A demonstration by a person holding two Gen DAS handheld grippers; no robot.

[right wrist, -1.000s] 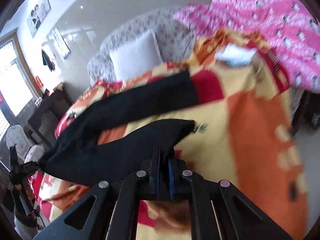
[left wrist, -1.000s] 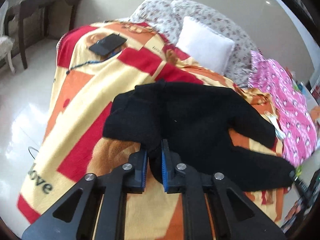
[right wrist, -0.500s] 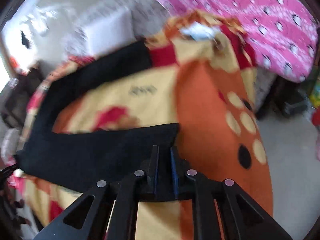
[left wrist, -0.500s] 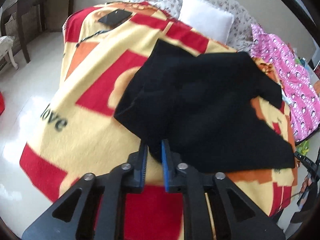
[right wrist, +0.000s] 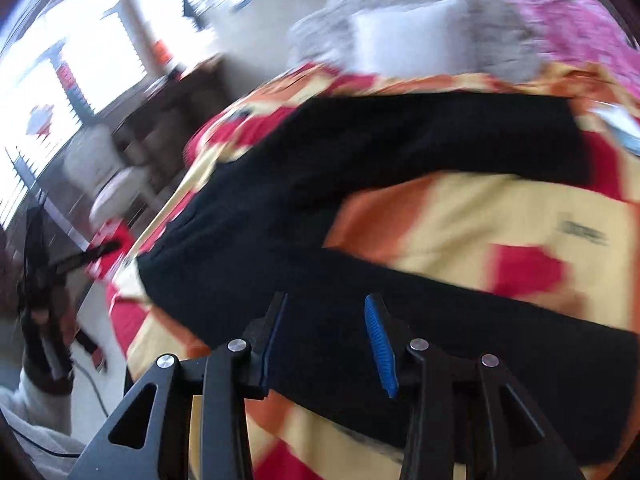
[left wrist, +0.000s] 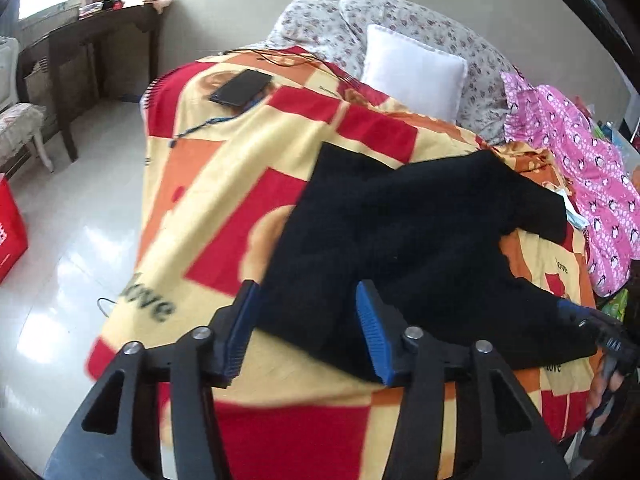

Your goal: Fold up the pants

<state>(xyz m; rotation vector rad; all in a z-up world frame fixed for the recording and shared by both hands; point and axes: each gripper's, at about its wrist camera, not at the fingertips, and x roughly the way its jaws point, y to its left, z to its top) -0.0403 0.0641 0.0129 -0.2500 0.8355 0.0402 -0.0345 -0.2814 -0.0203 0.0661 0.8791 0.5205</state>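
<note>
The black pants (left wrist: 404, 236) lie spread on a red, orange and cream patterned blanket (left wrist: 224, 208) that covers the bed. The fabric is dark, matte and soft-looking, with faint vertical ribbing near the waist end. The garment lies in a V shape: the two legs diverge from a common waist section. In the left wrist view, the waist end lies nearest the camera. One leg runs up and right toward a pink patterned cloth (left wrist: 588, 164); the other leg runs right toward the bed edge. A triangle of blanket shows between the legs. The cloth lies mostly flat, with a shallow fold where the legs meet.

The left gripper (left wrist: 306, 322) hovers at the waist end. Its blue-padded fingers (left wrist: 372, 330) are spread wide, with pants fabric visible between them but not pinched.

The right gripper (right wrist: 326, 342) is positioned over the near leg of the pants (right wrist: 360, 184). Its fingers are also spread apart and grip nothing. This view is motion-blurred; fine detail cannot be read.

A white pillow (left wrist: 414, 70) rests against floral bedding (left wrist: 316, 26) at the head of the bed. A black tablet-like device (left wrist: 241, 88) with a cable lies on the far part of the blanket, well apart from the pants. A dark wooden table (left wrist: 88, 46) stands beside the bed.
</note>
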